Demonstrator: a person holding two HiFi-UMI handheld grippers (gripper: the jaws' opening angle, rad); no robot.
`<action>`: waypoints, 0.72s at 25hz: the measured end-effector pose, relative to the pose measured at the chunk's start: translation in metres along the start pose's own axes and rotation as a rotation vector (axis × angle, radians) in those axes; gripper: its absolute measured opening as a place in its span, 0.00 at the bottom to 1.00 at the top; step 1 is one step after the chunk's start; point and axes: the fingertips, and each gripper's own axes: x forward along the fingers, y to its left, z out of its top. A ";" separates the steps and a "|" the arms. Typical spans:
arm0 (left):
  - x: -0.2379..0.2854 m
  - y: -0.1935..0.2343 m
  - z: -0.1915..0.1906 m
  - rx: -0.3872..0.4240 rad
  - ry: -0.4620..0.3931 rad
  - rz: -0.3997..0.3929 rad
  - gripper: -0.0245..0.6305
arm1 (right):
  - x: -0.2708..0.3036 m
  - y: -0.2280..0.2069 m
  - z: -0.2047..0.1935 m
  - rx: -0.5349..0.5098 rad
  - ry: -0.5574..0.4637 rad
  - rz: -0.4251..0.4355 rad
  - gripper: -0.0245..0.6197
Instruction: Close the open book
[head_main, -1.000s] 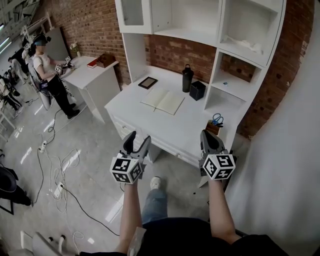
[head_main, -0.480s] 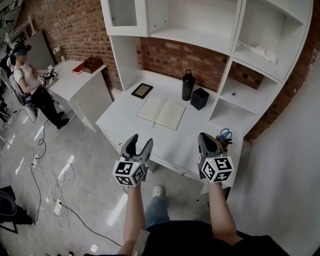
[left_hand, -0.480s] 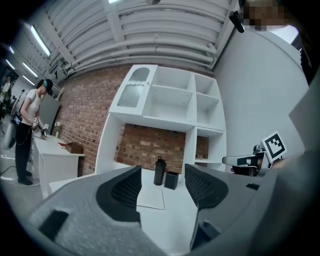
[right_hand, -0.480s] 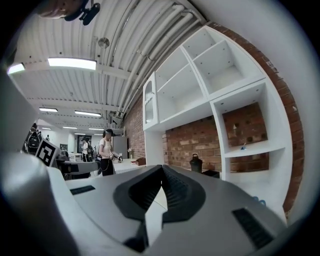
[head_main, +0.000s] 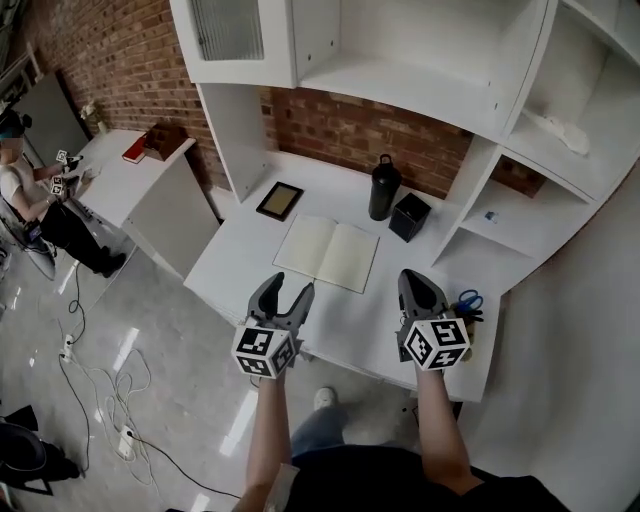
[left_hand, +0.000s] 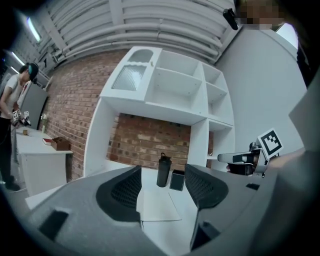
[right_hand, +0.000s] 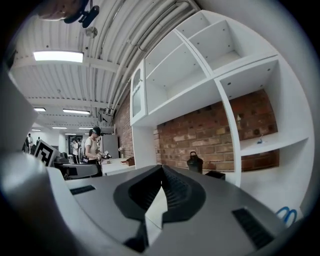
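The open book lies flat on the bench, at 12 o'clock from the left gripper, whose fingers are spread and empty. The right gripper has its fingers together, holding nothing. Recommended: slip one finger under an outer cover edge and fold it across the spine.

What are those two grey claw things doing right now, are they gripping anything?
Left grey two-jaw gripper: open, jaws apart, holding nothing.
Right grey two-jaw gripper: closed, jaws together, holding nothing.
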 end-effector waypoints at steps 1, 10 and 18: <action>0.008 0.006 -0.001 0.000 0.009 -0.011 0.41 | 0.009 -0.001 0.000 0.003 0.002 -0.006 0.04; 0.058 0.028 -0.005 0.016 0.045 -0.101 0.41 | 0.056 -0.003 -0.010 0.032 0.017 -0.042 0.04; 0.074 0.033 -0.015 0.011 0.077 -0.101 0.41 | 0.062 -0.013 -0.017 0.025 0.059 -0.040 0.04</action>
